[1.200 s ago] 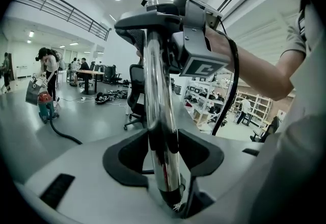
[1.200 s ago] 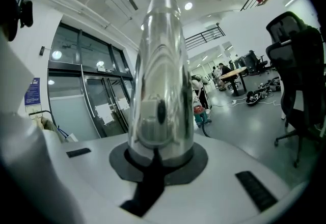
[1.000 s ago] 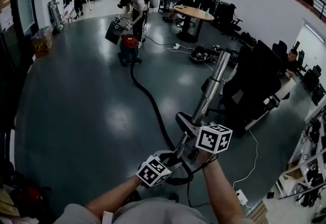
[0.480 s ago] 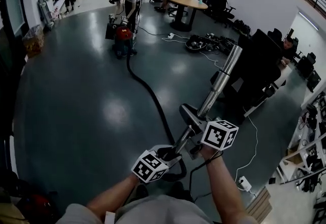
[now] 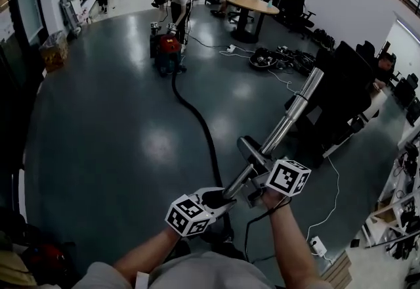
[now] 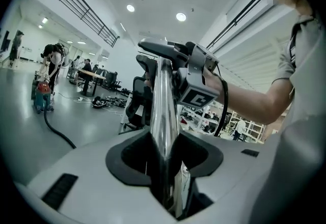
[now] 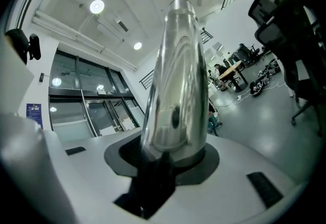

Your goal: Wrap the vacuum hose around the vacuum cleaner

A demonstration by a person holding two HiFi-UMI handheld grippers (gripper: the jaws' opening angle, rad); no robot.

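The red vacuum cleaner (image 5: 168, 51) stands far off on the floor. Its black hose (image 5: 200, 125) snakes across the floor toward me. Both grippers sit on the chrome wand (image 5: 292, 113) in front of me. My left gripper (image 5: 213, 201) (image 6: 163, 157) is shut on the wand's near end (image 6: 162, 95). My right gripper (image 5: 257, 157) (image 7: 168, 159) (image 6: 168, 52) sits further up the wand (image 7: 175, 70). Its jaws have just been opening, with the tube and a dark fitting still between them.
A person (image 5: 178, 5) bends over the vacuum cleaner, and more people sit round a wooden table (image 5: 252, 5) at the back. Black office chairs (image 5: 344, 94) stand close on the right. Cables and a power strip (image 5: 316, 245) lie on the floor there.
The wand's far end has swung to the right and both grippers have shifted a little with it. The hose loop under my hands no longer shows.
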